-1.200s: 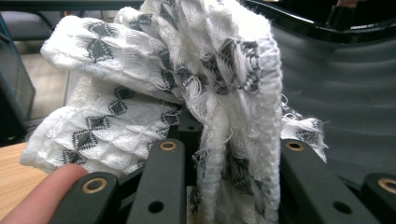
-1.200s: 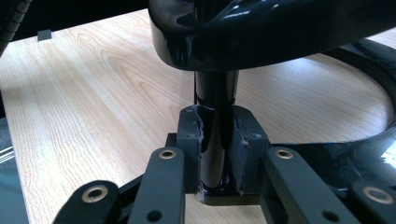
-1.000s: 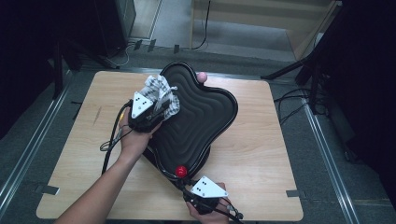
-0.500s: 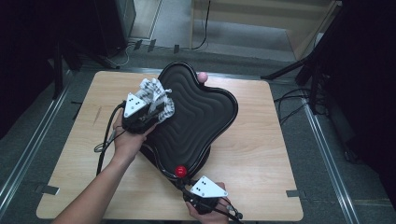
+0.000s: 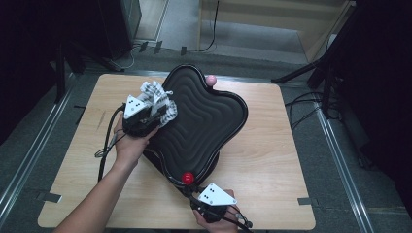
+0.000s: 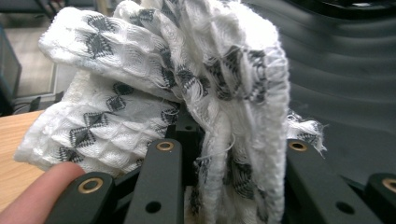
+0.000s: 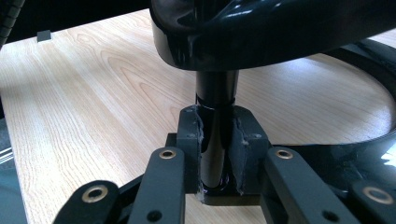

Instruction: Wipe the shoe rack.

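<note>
on the wooden table stands a black, wavy-ribbed tray with a glossy rim, tilted across the middle of the high view. going left to right, the left gripper comes first, at about 9 o'clock of the tray, over its left edge, with the person's left hand under it at 6 o'clock. a white waffle cloth with dark diamond marks is bunched at the gripper's tip, spreading toward 12 and 1 o'clock from it and lying partly on the ribbed surface. in the left gripper view the cloth rises between the two black jaws as a thick fold; the jaws are closed on that fold, with loose cloth drooping to 9 o'clock and the ribbed tray beyond at 3 o'clock. a fingertip shows at the lower left corner.

further right, a small pink knob sits at the tray's far rim, near 12 o'clock. a red knob sits at the near rim, at 6 o'clock. just below it is the right gripper, held at the table's front edge. in the right gripper view its jaws are clamped tight on a black post that runs up into the tray's glossy underside, straight at 12 o'clock from the gripper.
</note>
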`<state>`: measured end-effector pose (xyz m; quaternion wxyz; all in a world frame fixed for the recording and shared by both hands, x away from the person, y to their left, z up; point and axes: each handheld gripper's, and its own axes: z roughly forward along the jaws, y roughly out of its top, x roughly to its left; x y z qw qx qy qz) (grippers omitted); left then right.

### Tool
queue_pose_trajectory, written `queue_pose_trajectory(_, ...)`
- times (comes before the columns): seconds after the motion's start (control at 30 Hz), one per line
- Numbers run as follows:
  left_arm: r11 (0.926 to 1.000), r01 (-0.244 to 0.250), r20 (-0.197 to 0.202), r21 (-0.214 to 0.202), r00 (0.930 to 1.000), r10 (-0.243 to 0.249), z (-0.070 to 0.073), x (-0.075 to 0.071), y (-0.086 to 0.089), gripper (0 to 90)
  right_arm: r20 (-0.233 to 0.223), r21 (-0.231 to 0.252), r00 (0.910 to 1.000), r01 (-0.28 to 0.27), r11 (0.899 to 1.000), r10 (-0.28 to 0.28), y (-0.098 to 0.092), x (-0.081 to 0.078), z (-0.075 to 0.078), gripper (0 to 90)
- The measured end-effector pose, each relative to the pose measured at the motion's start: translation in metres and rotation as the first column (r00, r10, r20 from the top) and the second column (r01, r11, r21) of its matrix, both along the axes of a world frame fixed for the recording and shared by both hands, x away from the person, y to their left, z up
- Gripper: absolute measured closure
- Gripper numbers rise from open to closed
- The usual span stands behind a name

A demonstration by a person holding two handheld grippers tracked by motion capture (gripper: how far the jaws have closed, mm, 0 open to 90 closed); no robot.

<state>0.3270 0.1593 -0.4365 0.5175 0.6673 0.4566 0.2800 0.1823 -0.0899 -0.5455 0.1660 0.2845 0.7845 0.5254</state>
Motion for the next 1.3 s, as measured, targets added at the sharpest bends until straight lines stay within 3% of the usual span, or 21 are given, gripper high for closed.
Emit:
queue_pose_trajectory(0.1, 0.9979, 0.054, 0.017, 0.035, 0.9984, -0.054, 0.0, -0.007, -0.009, 71.3, 0.0, 0.0, 1.0, -0.001, 1.0, 0.001, 0.0, 0.0, 0.0, 75.8)
queue_pose_trajectory(0.17, 0.9967, 0.049, 0.034, 0.065, 0.9981, -0.052, 0.0, -0.009, -0.011, 71.3, -0.001, 0.0, 1.0, -0.001, 1.0, 0.001, 0.0, 0.0, 0.0, 75.8)
queue_pose_trajectory(0.23, 0.9977, 0.048, 0.022, 0.047, 0.9985, -0.05, -0.001, -0.006, -0.007, 70.5, -0.001, 0.001, 1.0, -0.001, 1.0, 0.001, 0.0, 0.0, 0.0, 75.8)
queue_pose_trajectory(0.4, 0.9977, -0.018, -0.003, 0.065, 0.9998, 0.018, 0.0, -0.004, 0.003, 69.7, 0.0, 0.002, 1.0, -0.001, 1.0, 0.001, 0.0, 0.0, 0.0, 75.8)
queue_pose_trajectory(0.5, 0.9993, -0.012, -0.027, 0.037, 0.9995, 0.013, -0.001, -0.006, 0.005, 71.1, 0.001, 0.002, 1.0, -0.002, 1.0, 0.002, 0.0, 0.0, 0.0, 75.8)
queue_pose_trajectory(0.63, 0.9972, 0.042, -0.013, 0.062, 0.9991, -0.041, -0.003, -0.02, -0.005, 71.5, 0.001, 0.003, 1.0, -0.002, 1.0, 0.002, 0.0, 0.0, 0.0, 75.8)
queue_pose_trajectory(0.77, 0.9962, 0.048, -0.002, 0.073, 0.9988, -0.048, -0.006, -0.024, -0.004, 70.7, -0.001, 0.002, 1.0, 0.001, 1.0, -0.001, 0.001, 0.0, 0.0, 75.8)
queue_pose_trajectory(0.93, 0.9985, -0.018, -0.018, 0.051, 0.9997, 0.019, -0.009, -0.021, 0.009, 68.9, 0.0, 0.004, 1.0, 0.002, 1.0, -0.002, 0.001, 0.0, 0.0, 75.8)
queue_pose_trajectory(1.0, 0.9991, -0.016, -0.029, 0.04, 0.9994, 0.017, -0.009, -0.021, 0.01, 69.2, 0.001, 0.004, 1.0, 0.002, 1.0, -0.002, 0.001, 0.0, 0.0, 75.8)
queue_pose_trajectory(1.13, 0.9963, 0.031, -0.005, 0.08, 0.9995, -0.031, -0.01, -0.029, 0.002, 70.0, 0.001, 0.005, 1.0, 0.002, 1.0, -0.002, 0.001, 0.0, 0.0, 75.8)
queue_pose_trajectory(1.2, 0.9964, 0.027, -0.005, 0.08, 0.9996, -0.027, -0.01, -0.028, 0.004, 69.2, 0.001, 0.005, 1.0, 0.002, 1.0, -0.002, 0.001, 0.0, 0.0, 75.7)
queue_pose_trajectory(1.3, 0.9969, -0.023, -0.004, 0.076, 0.9997, 0.023, -0.013, -0.027, 0.01, 68.1, 0.001, 0.004, 1.0, 0.004, 1.0, -0.004, 0.001, 0.0, -0.001, 75.8)
